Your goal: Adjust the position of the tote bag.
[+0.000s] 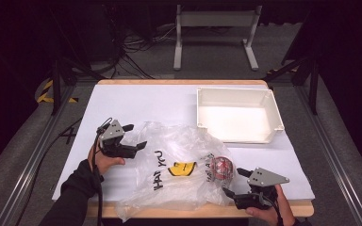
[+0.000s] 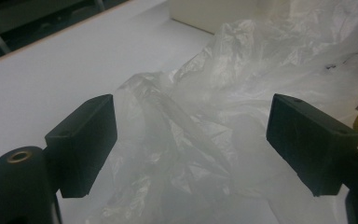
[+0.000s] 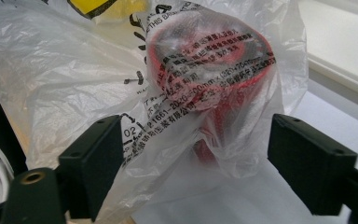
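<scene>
At the near right corner of the table, the right gripper (image 1: pixel 232 181) has its jaws spread wide, with a bulge of the clear plastic bag (image 1: pixel 179 169) lying between them; in the right gripper view neither pad presses on the film, so it is released. Inside that bulge sits a red and white ball (image 3: pixel 212 70), wrapped in film printed with black lettering, just ahead of the jaws. Across the bag, at its left edge, the left gripper (image 1: pixel 135 136) is likewise released, its jaws standing apart around a crumpled fold of the plastic in the left gripper view; the film looks clear of both pads, though the blur there makes that hard to settle. The bag lies flat and wrinkled over the white sheet (image 1: pixel 136 101) that covers the table, with bold black letters and a yellow patch (image 1: pixel 182 167) showing near its middle. Beyond the bag, toward the far right, stands a white rectangular tray (image 1: pixel 278 113), apart from both grippers.
</scene>
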A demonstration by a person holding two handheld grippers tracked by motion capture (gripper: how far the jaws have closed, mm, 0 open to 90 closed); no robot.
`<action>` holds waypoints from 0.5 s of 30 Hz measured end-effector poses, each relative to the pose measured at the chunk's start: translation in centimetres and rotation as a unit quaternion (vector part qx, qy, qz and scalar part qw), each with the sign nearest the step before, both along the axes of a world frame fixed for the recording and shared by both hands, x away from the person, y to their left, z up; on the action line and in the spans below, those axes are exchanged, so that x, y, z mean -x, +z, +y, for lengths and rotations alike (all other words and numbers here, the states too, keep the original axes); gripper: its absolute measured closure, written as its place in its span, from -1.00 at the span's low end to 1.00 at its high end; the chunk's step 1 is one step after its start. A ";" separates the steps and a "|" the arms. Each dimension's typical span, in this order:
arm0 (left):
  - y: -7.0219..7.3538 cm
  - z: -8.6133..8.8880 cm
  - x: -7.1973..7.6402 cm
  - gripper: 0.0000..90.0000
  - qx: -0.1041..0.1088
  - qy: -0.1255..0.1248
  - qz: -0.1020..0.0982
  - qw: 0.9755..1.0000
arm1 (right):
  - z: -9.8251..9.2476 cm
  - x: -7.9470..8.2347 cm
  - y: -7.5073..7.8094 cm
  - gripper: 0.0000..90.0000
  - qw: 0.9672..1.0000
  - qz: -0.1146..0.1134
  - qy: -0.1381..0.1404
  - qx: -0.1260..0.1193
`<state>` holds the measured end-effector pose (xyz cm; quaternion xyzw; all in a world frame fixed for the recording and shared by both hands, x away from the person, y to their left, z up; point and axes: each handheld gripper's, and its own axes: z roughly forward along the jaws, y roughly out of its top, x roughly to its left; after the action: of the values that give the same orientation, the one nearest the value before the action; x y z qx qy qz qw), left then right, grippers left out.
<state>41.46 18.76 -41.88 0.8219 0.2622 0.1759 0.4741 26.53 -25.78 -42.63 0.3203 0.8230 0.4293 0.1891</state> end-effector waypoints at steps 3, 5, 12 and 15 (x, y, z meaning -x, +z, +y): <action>-0.3 -0.6 -0.5 -0.61 -0.014 0.006 0.006 1.000 | 0.1 -0.1 -0.3 -0.41 1.000 -0.001 0.004 0.003; -0.4 -0.8 -0.7 -0.50 -0.017 0.009 0.006 1.000 | 0.2 -0.2 -0.4 -0.35 1.000 -0.002 0.004 0.005; -1.6 -1.6 -1.8 0.27 -0.055 0.014 0.029 0.998 | -0.2 -0.9 -0.8 0.13 1.000 0.006 -0.002 0.012; -1.9 -1.6 -2.2 0.56 -0.061 0.007 0.045 0.997 | -0.3 -1.0 -0.8 0.23 1.000 0.010 0.000 0.012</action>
<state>43.65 17.11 -43.77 0.8543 0.2779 0.1580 0.4099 27.51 -26.06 -43.46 0.3221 0.8300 0.4162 0.1845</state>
